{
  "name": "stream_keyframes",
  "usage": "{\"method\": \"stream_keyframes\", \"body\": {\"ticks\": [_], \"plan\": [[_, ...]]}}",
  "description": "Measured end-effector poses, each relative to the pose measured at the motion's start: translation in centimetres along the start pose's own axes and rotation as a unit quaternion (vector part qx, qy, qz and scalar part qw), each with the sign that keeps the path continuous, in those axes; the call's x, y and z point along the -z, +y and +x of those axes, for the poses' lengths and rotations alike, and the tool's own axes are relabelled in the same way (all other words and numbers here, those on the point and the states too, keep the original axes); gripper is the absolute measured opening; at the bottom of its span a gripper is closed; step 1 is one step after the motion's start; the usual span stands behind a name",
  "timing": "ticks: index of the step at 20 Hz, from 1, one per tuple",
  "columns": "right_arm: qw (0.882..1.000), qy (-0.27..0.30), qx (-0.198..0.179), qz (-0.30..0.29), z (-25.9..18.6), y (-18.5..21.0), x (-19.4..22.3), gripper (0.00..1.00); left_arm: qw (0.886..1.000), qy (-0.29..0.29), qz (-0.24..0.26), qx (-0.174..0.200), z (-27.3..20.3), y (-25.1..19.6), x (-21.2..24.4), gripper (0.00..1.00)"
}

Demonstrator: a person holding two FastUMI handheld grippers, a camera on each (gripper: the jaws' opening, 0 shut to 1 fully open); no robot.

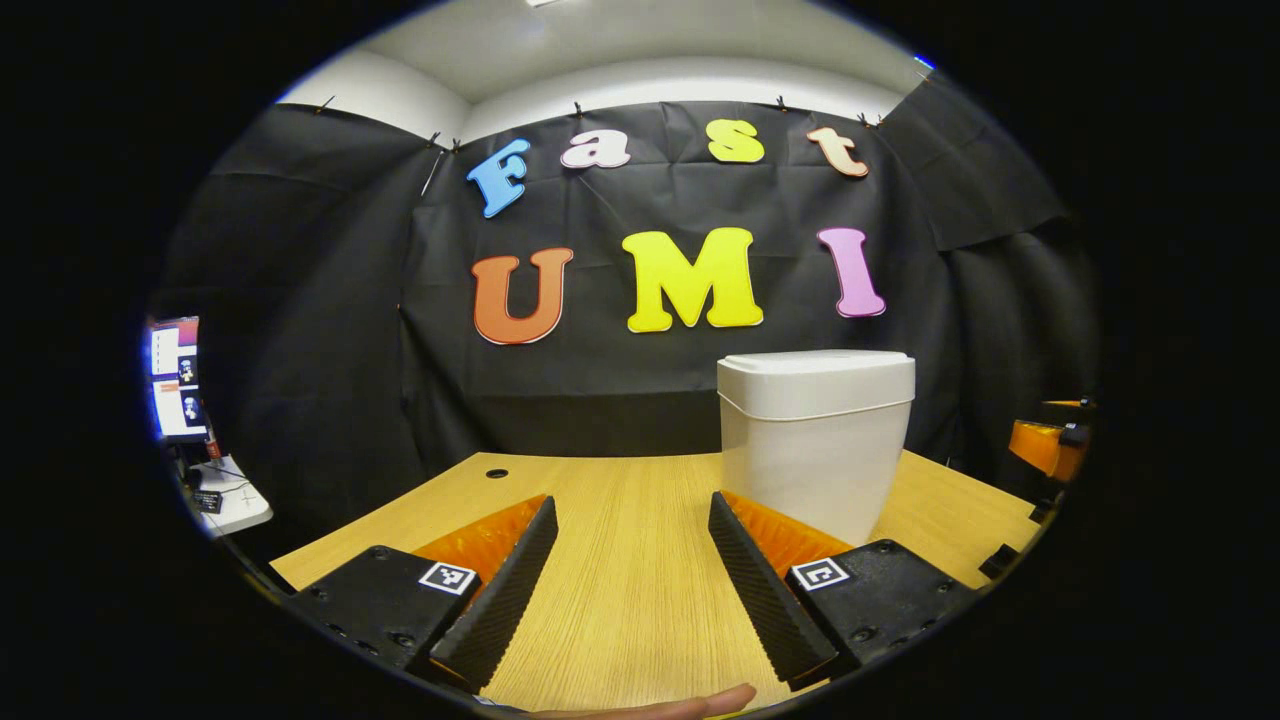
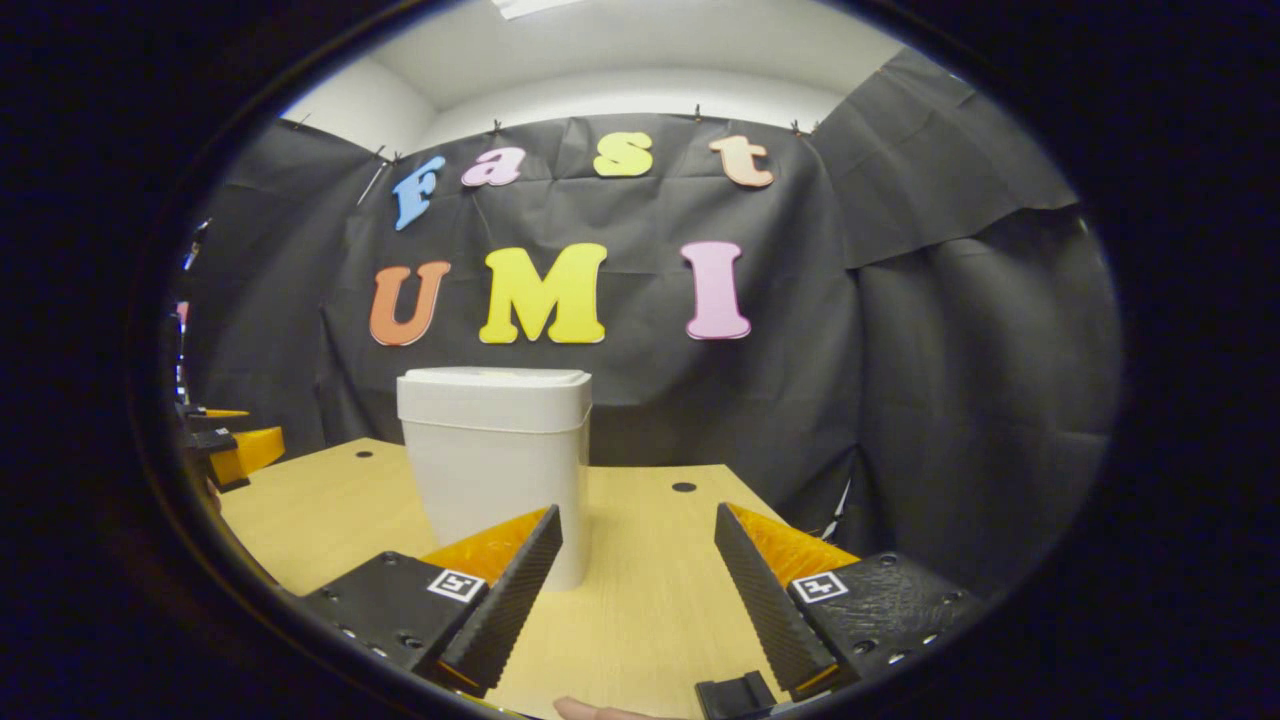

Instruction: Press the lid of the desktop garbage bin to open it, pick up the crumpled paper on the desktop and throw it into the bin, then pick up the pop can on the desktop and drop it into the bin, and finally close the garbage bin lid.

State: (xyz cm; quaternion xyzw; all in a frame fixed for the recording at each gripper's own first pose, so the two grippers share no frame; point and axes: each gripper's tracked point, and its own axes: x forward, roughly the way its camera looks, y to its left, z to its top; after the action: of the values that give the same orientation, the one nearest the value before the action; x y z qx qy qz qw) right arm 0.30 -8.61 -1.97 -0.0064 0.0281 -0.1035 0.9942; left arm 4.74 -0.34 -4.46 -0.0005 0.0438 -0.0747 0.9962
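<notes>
Bin (image 1: pixel 815 440) lid down; both jaws released; a monitor (image 1: pixel 178 380), perhaps, in left gripper view.

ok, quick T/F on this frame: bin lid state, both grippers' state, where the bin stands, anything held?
1. The garbage bin has its lid down. True.
2. The left gripper is shut on a pop can. False: its fingers stand apart with bare desktop between them.
3. The right gripper is open and holds nothing. True.
4. The bin lies tipped on its side. False: it stands upright on the desktop.
5. In the left gripper view the bin sits right of centre. True.
</notes>
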Motion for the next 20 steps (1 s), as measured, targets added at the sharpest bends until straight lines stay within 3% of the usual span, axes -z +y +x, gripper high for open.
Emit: {"method": "stream_keyframes", "body": {"ticks": [7,20], "plan": [[0.999,0.007,-0.015,-0.028,0.0,1.3,0.4,0.95,1.000,0.000,0.003,-0.009,0.1,0.6,0.1,0.98],[0.999,0.014,0.005,-0.034,0.0,-0.7,1.1,0.97,1.000,0.009,0.002,0.000,0.4,-0.2,0.7,0.98]]}}
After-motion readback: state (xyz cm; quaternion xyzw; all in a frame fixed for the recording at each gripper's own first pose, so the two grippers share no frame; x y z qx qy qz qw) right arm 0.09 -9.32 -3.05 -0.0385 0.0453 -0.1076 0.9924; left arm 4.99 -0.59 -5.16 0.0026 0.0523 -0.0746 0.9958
